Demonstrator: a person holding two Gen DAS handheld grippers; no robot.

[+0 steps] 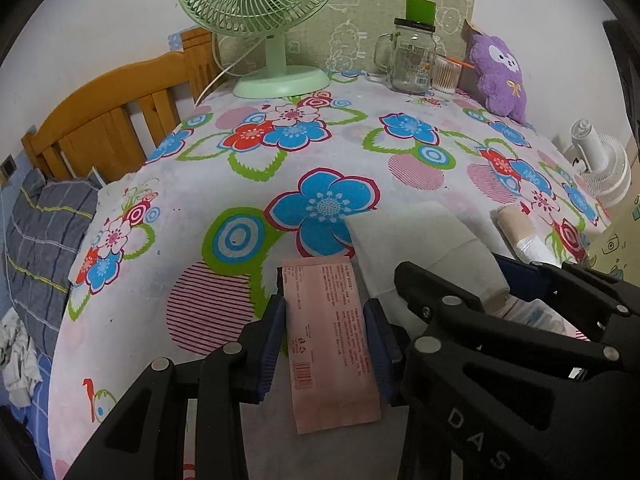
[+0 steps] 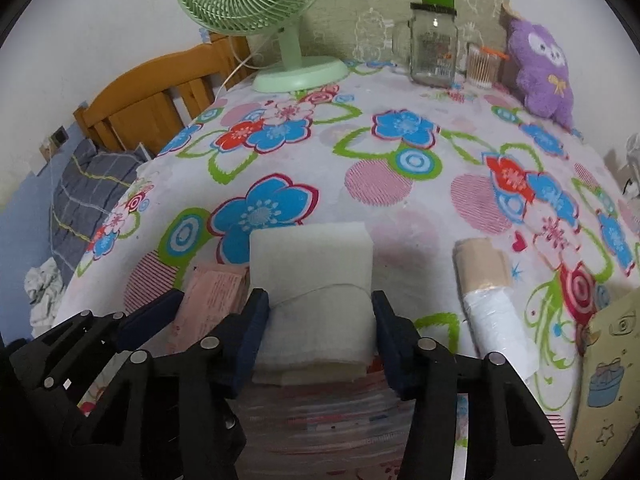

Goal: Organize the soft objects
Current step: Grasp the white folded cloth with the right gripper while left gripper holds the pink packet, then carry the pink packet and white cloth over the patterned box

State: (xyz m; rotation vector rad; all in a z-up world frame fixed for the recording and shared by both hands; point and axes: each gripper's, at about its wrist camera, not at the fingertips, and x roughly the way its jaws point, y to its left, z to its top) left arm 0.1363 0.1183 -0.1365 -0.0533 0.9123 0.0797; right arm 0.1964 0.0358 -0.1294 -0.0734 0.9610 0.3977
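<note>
My left claw (image 1: pixel 325 344) is clamped on a flat pink packet (image 1: pixel 330 344), blue pads pressed against both long sides, packet lying at the near edge of the tabletop (image 1: pixel 224 184) with its flowered cloth. My right claw (image 2: pixel 320 336) sits around a folded white cloth (image 2: pixel 312 280), one pad touching each side where a thin string ties the fold; whether the pads actually squeeze it I can't tell. White cloth is just right of the pink packet, also at the near edge, resting on a clear plastic bag (image 2: pixel 320 412) with striped print inside. Further right near the same edge lies a beige roll (image 2: pixel 486 292) with white wrap on its near end, apart from the cloth. Along the far edge: a green fan (image 1: pixel 260 24) toward the far left corner, a glass jar (image 1: pixel 412 60) with a green cap in the middle, a small cup of cotton swabs (image 1: pixel 446 74) just beside it, and a purple plush toy (image 1: pixel 500 76) leaning at the far right corner. A wooden bed frame (image 1: pixel 108 120) and grey striped pillow (image 1: pixel 44 236) lie off the left edge.
</note>
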